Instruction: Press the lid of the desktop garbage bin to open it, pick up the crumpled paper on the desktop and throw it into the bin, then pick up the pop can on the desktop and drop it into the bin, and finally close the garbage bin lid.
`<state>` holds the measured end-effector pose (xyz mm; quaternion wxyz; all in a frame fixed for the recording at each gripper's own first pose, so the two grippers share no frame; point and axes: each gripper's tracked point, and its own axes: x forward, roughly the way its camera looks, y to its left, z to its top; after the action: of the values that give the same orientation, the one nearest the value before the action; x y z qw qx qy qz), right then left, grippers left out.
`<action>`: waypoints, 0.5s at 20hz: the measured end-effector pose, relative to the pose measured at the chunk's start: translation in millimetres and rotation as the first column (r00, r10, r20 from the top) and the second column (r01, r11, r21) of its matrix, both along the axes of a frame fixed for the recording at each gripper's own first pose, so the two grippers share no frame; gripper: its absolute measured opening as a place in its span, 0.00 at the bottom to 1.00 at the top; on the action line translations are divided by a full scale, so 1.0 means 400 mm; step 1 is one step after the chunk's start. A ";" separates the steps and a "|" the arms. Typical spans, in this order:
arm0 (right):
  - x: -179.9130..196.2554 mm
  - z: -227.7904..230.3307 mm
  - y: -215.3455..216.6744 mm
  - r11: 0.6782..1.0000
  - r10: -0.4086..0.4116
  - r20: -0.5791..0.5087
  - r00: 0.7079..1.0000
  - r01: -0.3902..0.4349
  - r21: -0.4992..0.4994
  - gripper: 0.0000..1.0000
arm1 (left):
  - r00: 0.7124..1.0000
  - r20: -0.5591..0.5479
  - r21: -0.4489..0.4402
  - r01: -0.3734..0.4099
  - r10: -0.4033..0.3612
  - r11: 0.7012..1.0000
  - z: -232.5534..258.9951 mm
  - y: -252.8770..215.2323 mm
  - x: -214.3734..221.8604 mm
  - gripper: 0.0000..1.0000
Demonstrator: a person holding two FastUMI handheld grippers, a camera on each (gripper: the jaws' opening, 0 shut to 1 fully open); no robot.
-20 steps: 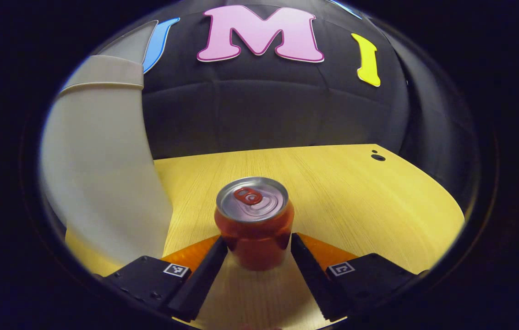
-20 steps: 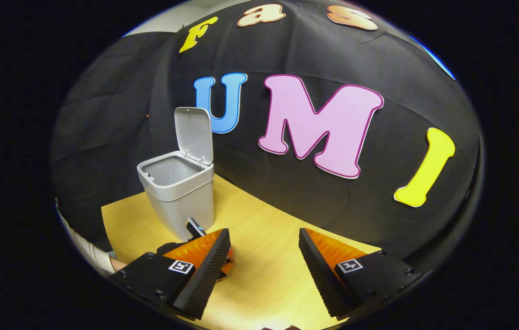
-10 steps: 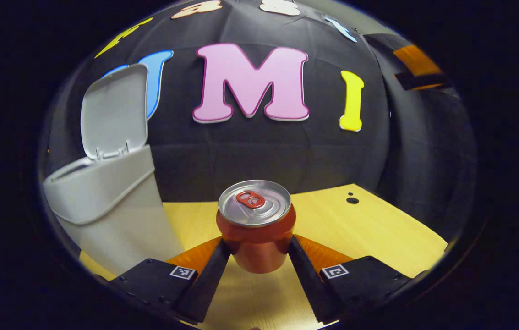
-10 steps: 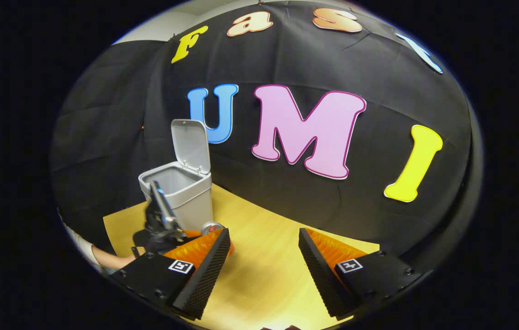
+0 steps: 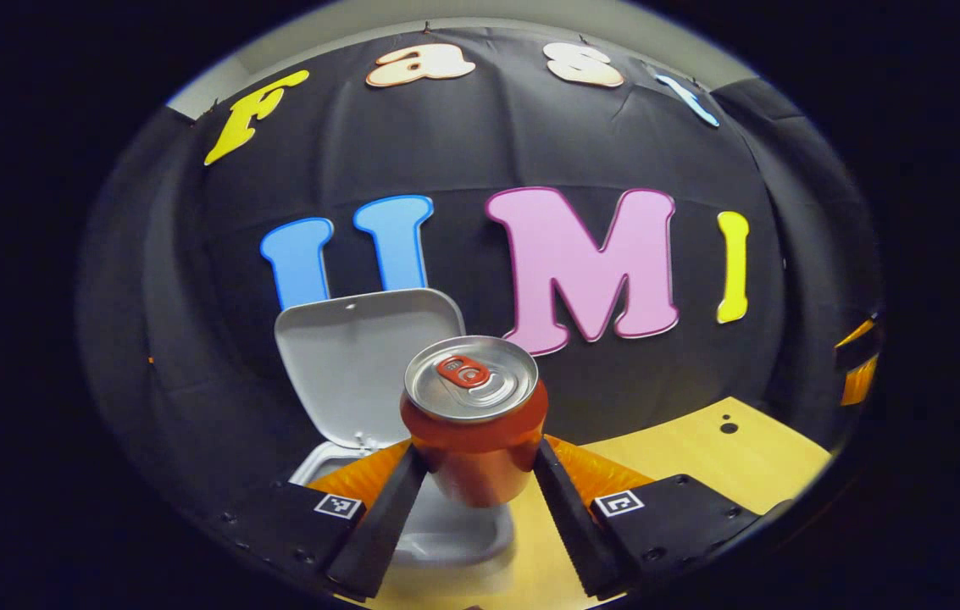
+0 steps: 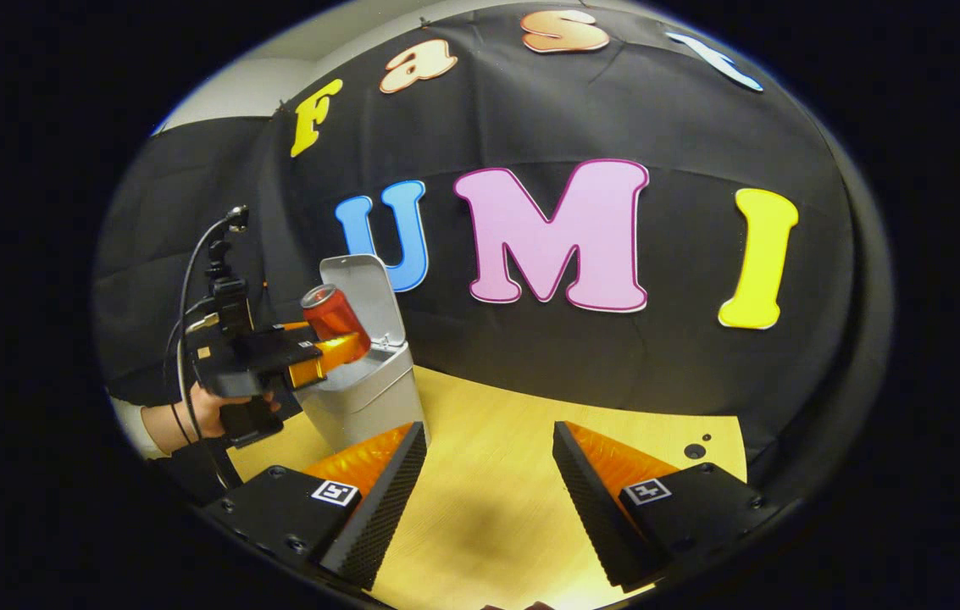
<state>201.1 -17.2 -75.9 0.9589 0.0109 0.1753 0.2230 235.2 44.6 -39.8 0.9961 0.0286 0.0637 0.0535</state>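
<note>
pop can [image 5: 474, 424]: glossy metal, brushed top | bin [image 6: 365, 394]: matt smooth plastic | table [image 6: 496, 474]: wood grain

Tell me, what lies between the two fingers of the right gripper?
Nothing: the right gripper stands open over a bare stretch of table, seen in the right gripper view.

No brand, word or number can be read on the pop can [image 5: 474, 428], at the centre of the left gripper view. Small square black-and-white code markers [image 6: 335, 492] sit on the gripper bodies at the lower frame; they carry no readable characters.
</note>
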 end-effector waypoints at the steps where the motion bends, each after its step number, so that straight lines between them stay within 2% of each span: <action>1: -0.004 -0.004 -0.003 1.000 -0.009 -0.011 1.000 0.009 0.016 0.97 | 0.999 -0.028 0.004 -0.025 0.025 1.000 -0.024 0.035 -0.001 0.84; 5: 0.000 -0.032 -0.024 0.999 -0.050 -0.032 0.998 0.050 0.003 0.97 | 0.991 -0.116 -0.013 -0.072 0.070 0.997 -0.119 0.114 -0.012 0.84; 7: -0.004 -0.025 -0.014 0.999 -0.049 -0.032 0.998 0.050 0.008 0.98 | 0.992 -0.106 -0.025 -0.070 0.067 0.997 -0.118 0.121 -0.012 0.84; 10: -0.002 -0.020 0.002 0.999 -0.046 -0.017 0.999 0.046 -0.006 0.98 | 0.992 -0.092 0.014 -0.089 0.090 0.996 -0.098 0.138 -0.002 0.87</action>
<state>200.2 -16.2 -83.8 0.9623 0.0139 0.1839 0.2002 234.5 99.7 -79.2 0.9885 0.0332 0.1110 0.0969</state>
